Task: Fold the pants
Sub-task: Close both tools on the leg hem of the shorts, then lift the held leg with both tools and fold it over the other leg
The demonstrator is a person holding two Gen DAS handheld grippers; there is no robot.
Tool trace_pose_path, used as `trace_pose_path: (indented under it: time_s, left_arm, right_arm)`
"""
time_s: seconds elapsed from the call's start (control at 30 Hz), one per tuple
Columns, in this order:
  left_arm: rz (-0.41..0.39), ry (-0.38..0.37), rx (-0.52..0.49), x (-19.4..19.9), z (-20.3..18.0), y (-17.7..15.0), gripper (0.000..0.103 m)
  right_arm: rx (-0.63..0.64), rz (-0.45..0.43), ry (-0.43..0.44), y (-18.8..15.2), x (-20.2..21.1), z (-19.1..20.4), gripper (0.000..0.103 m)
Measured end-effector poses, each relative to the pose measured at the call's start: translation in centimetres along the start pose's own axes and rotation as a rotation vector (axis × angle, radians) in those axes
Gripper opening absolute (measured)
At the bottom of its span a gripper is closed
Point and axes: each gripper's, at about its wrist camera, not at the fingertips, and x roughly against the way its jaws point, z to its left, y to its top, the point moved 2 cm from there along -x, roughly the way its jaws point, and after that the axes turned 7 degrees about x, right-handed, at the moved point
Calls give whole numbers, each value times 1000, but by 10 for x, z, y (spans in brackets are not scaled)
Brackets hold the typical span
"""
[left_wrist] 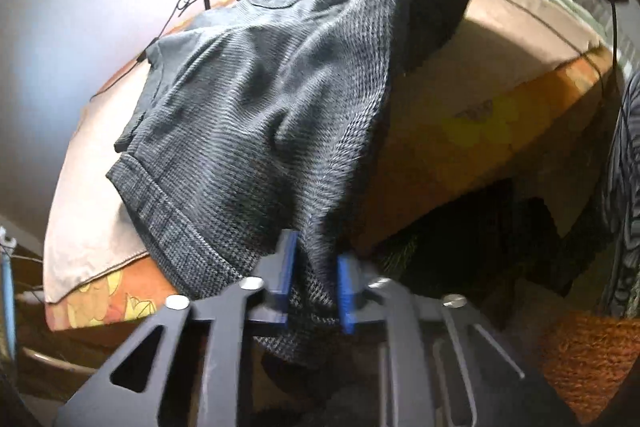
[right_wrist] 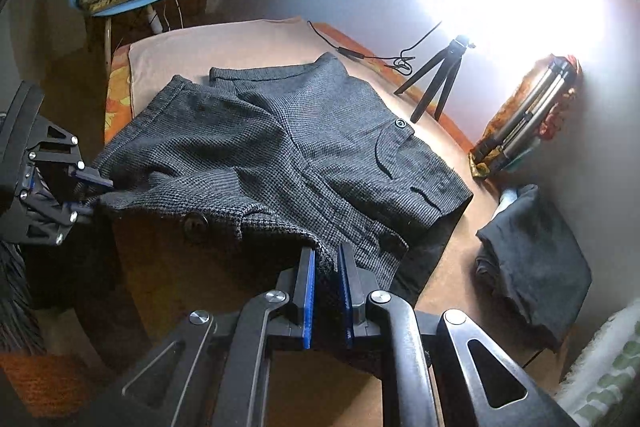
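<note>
A: How do we hold our grippers?

B: Both tilt down. Our left gripper (left_wrist: 314,281) is pinching the pants (right_wrist: 304,155) at the low middle of its view. Our right gripper (right_wrist: 326,291) pinches another bit of their edge.

A: What do the pants feel like?

B: They look gray, bumpy and woven, with a round button (right_wrist: 400,123). They lie crumpled on the tan table (right_wrist: 248,35).

A: Any room?

B: Bare table shows at the upper left. A folded dark cloth (right_wrist: 536,251) sits at the right.
</note>
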Motion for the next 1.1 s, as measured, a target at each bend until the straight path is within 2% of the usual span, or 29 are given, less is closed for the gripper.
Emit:
trace_pose_path:
  time_s: [0.23, 0.47, 0.67, 0.93, 1.03, 1.1]
  left_arm:
    - [-51, -46, 104, 16, 26, 11, 6]
    - [-175, 11, 132, 46, 62, 43, 4]
    - [-268, 52, 131, 61, 86, 77, 4]
    - [-308, 57, 102, 53, 96, 106, 3]
    - [-300, 50, 108, 44, 100, 112, 3]
    - [-297, 49, 114, 40, 104, 114, 3]
  right_arm:
    - [-28, -20, 7, -10, 9, 4, 8]
    - [-53, -48, 15, -15, 21, 9, 5]
    - [-74, -90, 2, -3, 29, 1, 2]
    - [-105, -118, -12, 13, 27, -16, 0]
    - [-109, -120, 54, 10, 18, -20, 0]
    - [-123, -117, 115, 3, 14, -21, 25]
